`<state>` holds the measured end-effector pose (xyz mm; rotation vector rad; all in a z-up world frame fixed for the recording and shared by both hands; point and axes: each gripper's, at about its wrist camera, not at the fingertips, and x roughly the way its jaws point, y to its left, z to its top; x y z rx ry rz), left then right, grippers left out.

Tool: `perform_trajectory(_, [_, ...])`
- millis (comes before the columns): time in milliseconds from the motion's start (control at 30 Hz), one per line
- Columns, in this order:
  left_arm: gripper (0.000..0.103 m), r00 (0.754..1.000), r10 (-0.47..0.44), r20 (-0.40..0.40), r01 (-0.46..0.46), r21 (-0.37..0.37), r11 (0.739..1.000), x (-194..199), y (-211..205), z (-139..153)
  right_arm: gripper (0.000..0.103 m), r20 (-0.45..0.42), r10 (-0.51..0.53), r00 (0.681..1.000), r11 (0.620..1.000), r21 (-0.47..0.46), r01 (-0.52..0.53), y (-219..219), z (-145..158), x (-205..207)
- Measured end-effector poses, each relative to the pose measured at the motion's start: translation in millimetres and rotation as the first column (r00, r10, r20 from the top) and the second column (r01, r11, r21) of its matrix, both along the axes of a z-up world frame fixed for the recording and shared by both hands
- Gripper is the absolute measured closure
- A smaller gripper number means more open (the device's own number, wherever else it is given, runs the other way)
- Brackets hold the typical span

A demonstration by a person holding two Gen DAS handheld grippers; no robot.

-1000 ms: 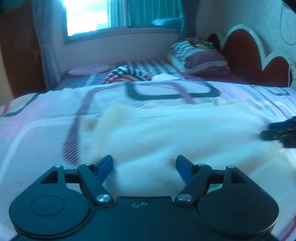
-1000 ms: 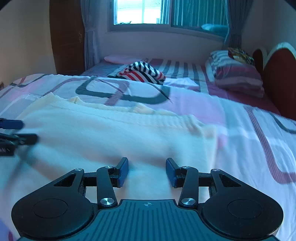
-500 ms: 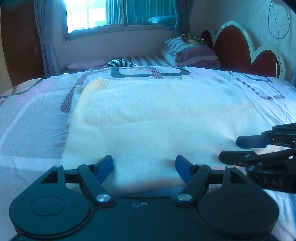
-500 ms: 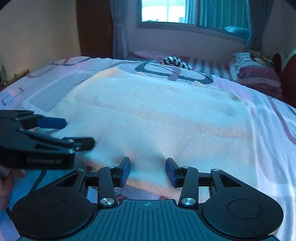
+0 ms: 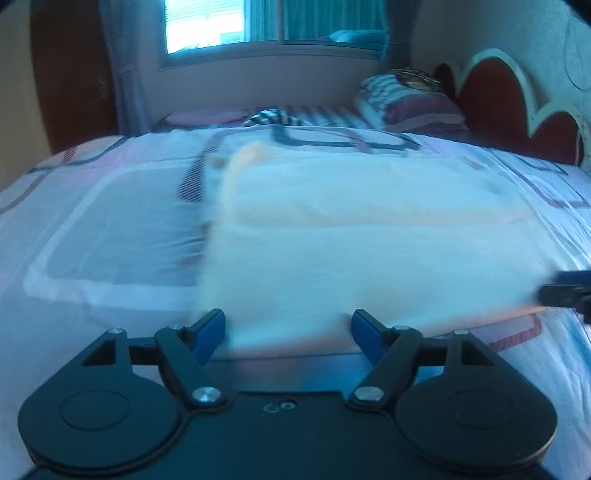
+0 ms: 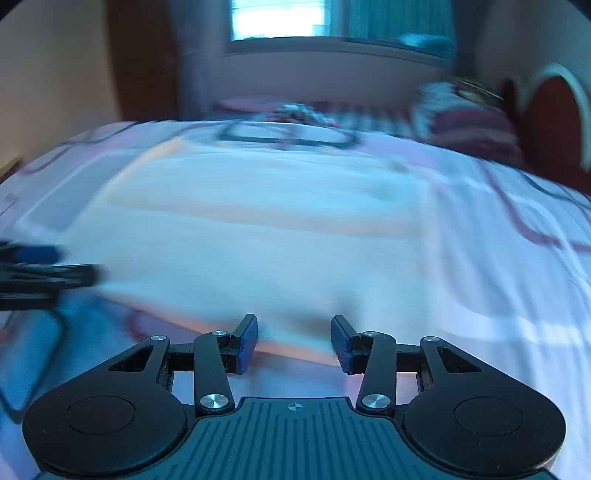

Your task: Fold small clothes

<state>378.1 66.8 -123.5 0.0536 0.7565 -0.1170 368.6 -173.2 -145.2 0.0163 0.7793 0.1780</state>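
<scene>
A cream knitted garment (image 5: 369,251) lies flat on the patterned bedsheet (image 5: 110,236), its near hem just ahead of both grippers. My left gripper (image 5: 289,326) stands open at the hem's left part; the cloth edge shows between the blue pads (image 5: 210,332) but they do not press on it. My right gripper (image 6: 294,334) is open too, narrower, at the hem of the same garment (image 6: 258,236), nothing pinched. Each gripper shows in the other's view: the right gripper (image 5: 565,291) at the right edge, the left gripper (image 6: 44,273) at the left edge. Both views are blurred.
At the far end of the bed lie a striped garment (image 5: 269,117) and striped pillows (image 5: 406,103), by a red headboard (image 5: 491,99). A window (image 5: 207,26) and a dark wardrobe (image 5: 70,74) stand behind. A dark cable loop (image 6: 37,369) hangs at the near left.
Both grippers have drawn back from over the garment to its near hem and then spread apart sideways. Neither gripper's opening has visibly changed.
</scene>
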Motion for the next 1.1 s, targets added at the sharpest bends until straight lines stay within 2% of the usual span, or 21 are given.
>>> perform_trajectory(100, [0.027,0.999,0.034,-0.008,-0.034,-0.013,0.999,-1,14,-1,0.060,-0.020,-0.073,0.997,0.997,0.013,0.073,-35,-3,-4])
perform_trajectory(200, [0.027,0.997,0.069,-0.032,-0.072,-0.072,0.995,2,24,0,0.060,-0.031,-0.090,0.995,0.996,0.017,0.091,-49,-2,-5])
perform_trajectory(267, [0.028,0.996,0.085,-0.021,-0.086,-0.044,0.995,2,21,4,0.060,-0.027,-0.104,0.994,0.994,0.039,0.105,-53,5,-7])
perform_trajectory(367, [0.027,0.994,0.098,-0.040,-0.099,-0.031,0.995,4,21,0,0.061,0.036,-0.099,0.994,0.994,0.040,0.097,-49,19,-15])
perform_trajectory(433, [0.027,0.993,0.109,-0.039,-0.110,-0.048,0.993,5,24,-3,0.066,0.011,-0.092,0.996,0.996,0.011,0.092,-46,13,-12])
perform_trajectory(500, [0.027,0.993,0.113,-0.041,-0.114,-0.040,0.993,5,23,-2,0.066,-0.034,-0.104,0.994,0.995,-0.013,0.103,-47,-1,-6])
perform_trajectory(567, [0.027,0.993,0.112,-0.042,-0.113,-0.033,0.993,6,22,-3,0.066,-0.032,-0.115,0.993,0.993,0.019,0.116,-53,-2,-8])
perform_trajectory(1100, [0.024,0.992,0.109,-0.068,-0.112,-0.034,0.993,8,31,-2,0.066,-0.065,-0.090,0.994,0.996,-0.021,0.089,-54,-1,-1])
